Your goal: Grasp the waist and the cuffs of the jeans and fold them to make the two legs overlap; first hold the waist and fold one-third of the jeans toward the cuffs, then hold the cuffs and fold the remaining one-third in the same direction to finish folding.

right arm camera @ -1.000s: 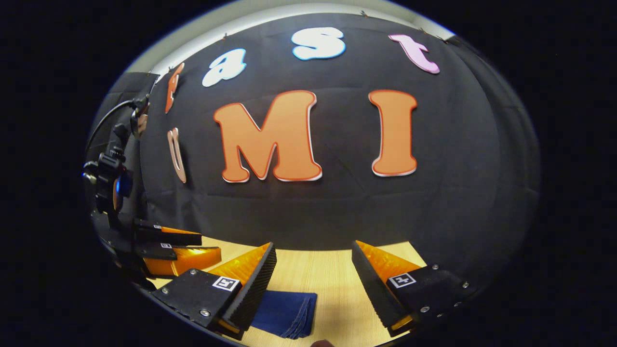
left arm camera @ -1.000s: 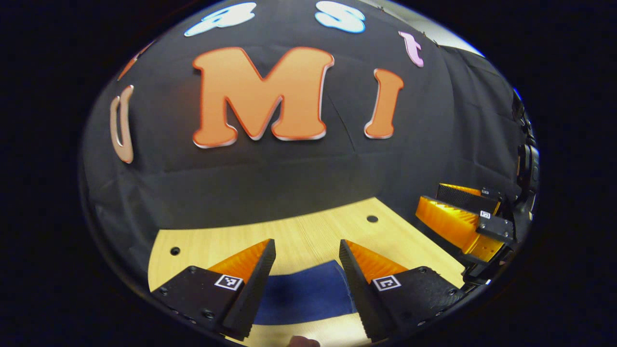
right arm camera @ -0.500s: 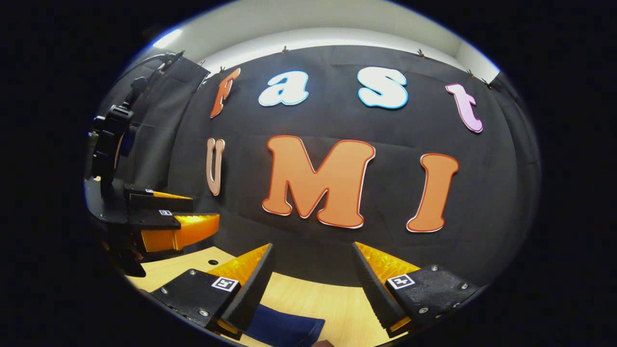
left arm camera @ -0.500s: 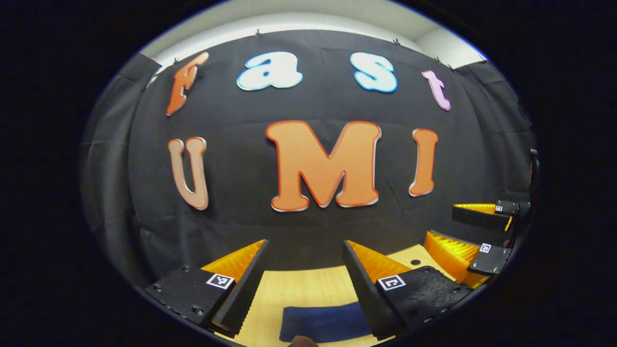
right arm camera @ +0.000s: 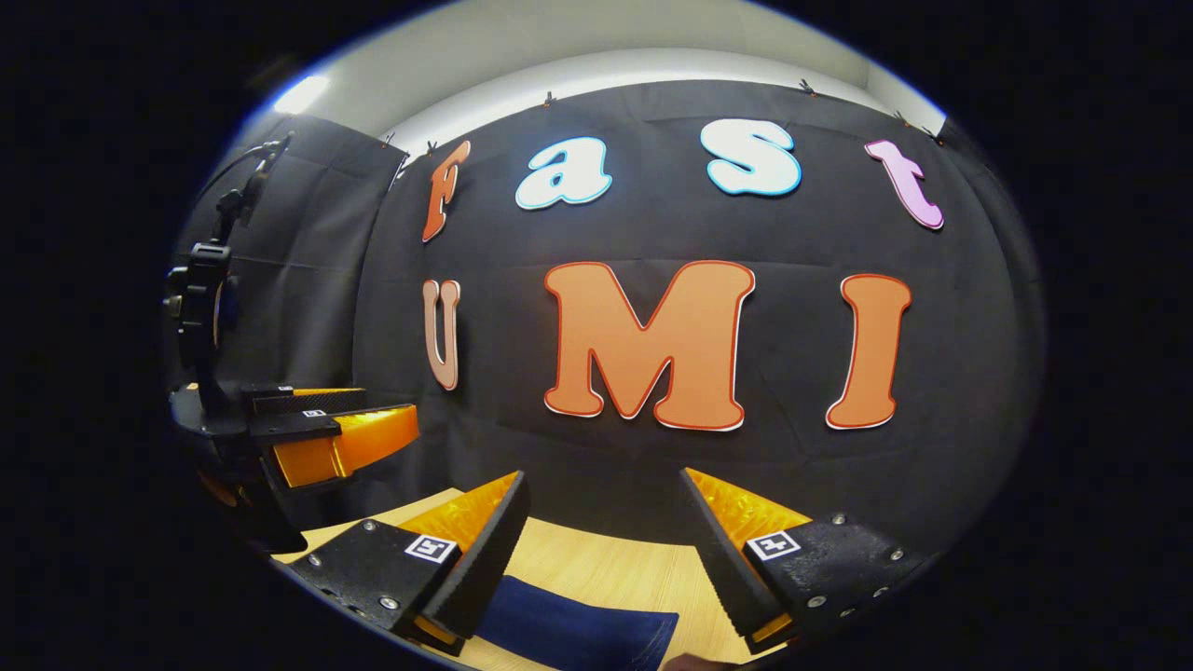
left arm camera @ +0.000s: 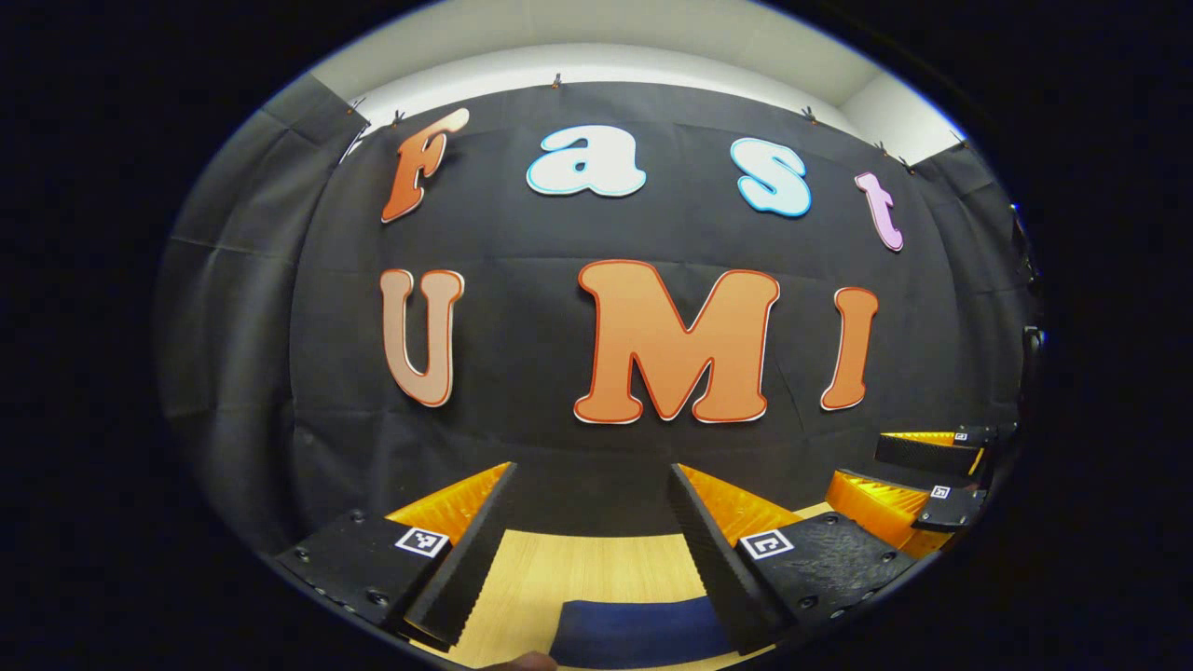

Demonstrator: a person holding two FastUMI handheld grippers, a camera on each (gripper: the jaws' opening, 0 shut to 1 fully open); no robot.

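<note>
The jeans lie on the wooden table as a compact dark-blue block, its near edge cut off at the bottom of both views. Judged from that tidy shape, the folding looks finished, or very nearly so, and the step in hand reads as letting go and drawing clear of the cloth. How many layers the block has cannot be told from here.

The left gripper has its 2 fingers spread wide with nothing between them but bare table and, lower down, the far edge of the jeans. It is raised above the jeans and touches them nowhere that shows. The right gripper is spread just as wide and also holds nothing. In its view the jeans sit beneath and just beside its left finger, reaching partway across the gap, with bare table beyond them.

Both grippers point level at the black cloth wall rather than down at the jeans. Each shows at the edge of the other's view, off to the side of the jeans and above the table.

If the fold is complete, the next move calls only for keeping both grippers clear of the jeans so the layers are not dragged. If a third is left unfolded, both grippers must tip down and close on the free edge.
</note>
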